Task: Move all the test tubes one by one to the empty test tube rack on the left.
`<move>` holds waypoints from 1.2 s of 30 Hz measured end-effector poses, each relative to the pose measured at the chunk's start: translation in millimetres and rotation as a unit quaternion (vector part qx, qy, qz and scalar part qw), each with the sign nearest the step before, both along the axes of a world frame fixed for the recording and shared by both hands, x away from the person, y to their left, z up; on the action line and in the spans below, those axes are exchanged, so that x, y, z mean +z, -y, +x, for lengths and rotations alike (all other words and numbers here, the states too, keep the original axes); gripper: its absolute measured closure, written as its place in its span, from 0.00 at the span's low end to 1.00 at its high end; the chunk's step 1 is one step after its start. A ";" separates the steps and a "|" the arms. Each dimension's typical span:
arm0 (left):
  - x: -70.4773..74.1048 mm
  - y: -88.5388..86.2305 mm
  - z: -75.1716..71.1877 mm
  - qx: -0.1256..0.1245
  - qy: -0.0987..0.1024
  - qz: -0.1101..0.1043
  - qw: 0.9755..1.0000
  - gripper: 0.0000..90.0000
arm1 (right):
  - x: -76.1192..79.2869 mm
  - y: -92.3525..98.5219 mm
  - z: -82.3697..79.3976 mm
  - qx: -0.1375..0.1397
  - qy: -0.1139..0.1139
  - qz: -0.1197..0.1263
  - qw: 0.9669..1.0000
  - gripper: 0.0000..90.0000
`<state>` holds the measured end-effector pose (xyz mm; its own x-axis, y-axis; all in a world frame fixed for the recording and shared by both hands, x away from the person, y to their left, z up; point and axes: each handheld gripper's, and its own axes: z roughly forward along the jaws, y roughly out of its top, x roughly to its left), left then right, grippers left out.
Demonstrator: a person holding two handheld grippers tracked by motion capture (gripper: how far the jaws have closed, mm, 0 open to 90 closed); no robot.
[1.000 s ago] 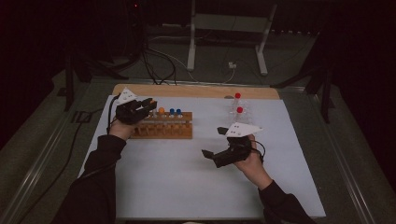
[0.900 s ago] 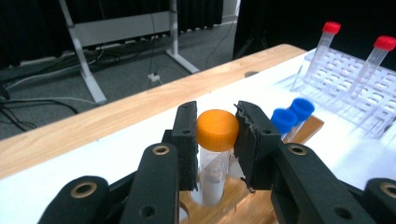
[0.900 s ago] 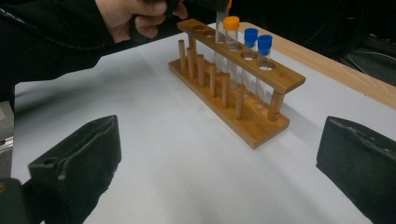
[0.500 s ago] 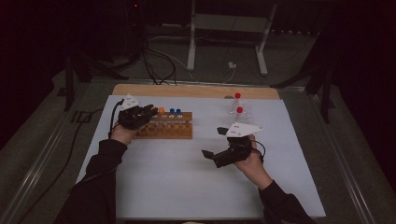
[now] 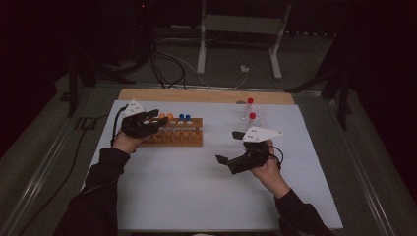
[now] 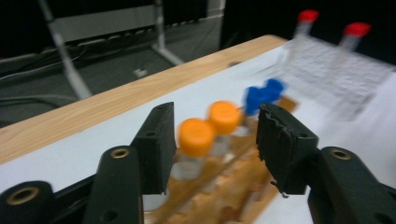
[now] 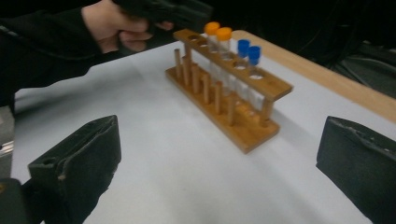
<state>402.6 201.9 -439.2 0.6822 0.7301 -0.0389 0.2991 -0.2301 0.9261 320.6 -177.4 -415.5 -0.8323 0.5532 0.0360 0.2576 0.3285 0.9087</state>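
Dim room, white tabletop [image 5: 196, 196]: your left gripper [image 6: 212, 149], fingers just parting, straddles the orange tube [image 6: 196, 140] at the rack's [image 5: 174, 135] left end. Open fully, lift straight. Right gripper [image 5: 228, 147] idles wide open, empty.

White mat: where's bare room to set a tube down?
Free: the white mat in front of the wooden rack, between left gripper and right gripper, and along the near edge. Crowded: the rack's far row of capped tubes and the red-capped tubes at the far right.

White-covered table [image 5: 196, 196] with wooden tube rack [image 5: 173, 137] and clear rack [image 5: 253, 117].
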 end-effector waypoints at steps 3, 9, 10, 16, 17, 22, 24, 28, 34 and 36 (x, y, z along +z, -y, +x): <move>3.7 1.0 -9.5 -0.009 0.003 -0.002 1.000 0.40 | 5.0 7.3 2.5 -0.013 0.006 0.001 1.000 0.00; 6.5 5.1 -26.1 -0.035 -0.004 -0.004 0.999 0.19 | 10.4 21.9 9.3 -0.042 0.016 -0.001 0.999 0.00; 6.6 5.9 -29.0 -0.040 -0.004 -0.007 0.999 0.18 | 10.8 25.0 10.9 -0.048 0.018 -0.001 0.999 0.00; 7.9 9.7 -42.5 -0.067 -0.006 -0.014 0.998 0.03 | 12.1 44.0 20.3 -0.087 0.025 0.000 0.996 0.00; 8.1 10.1 -44.7 -0.067 -0.004 -0.013 0.998 0.03 | 11.5 46.6 22.4 -0.096 0.027 -0.005 0.995 0.00; 8.2 10.9 -50.9 -0.075 -0.004 -0.015 0.997 0.03 | 5.0 57.6 32.0 -0.129 0.027 -0.015 0.991 0.00; 8.1 10.5 -51.6 -0.080 -0.006 -0.019 0.997 0.03 | 1.0 60.6 36.3 -0.141 0.027 -0.020 0.989 0.02; 7.9 11.3 -52.1 -0.076 -0.005 -0.017 0.997 0.03 | -6.4 64.9 46.0 -0.163 0.023 -0.029 0.986 0.05; 6.1 12.5 -52.2 -0.079 -0.007 -0.014 0.997 0.03 | -18.2 67.3 61.5 -0.193 0.016 -0.051 0.980 0.14; 6.3 12.2 -52.2 -0.079 -0.006 -0.015 0.997 0.03 | -22.6 67.3 66.5 -0.202 0.012 -0.061 0.977 0.17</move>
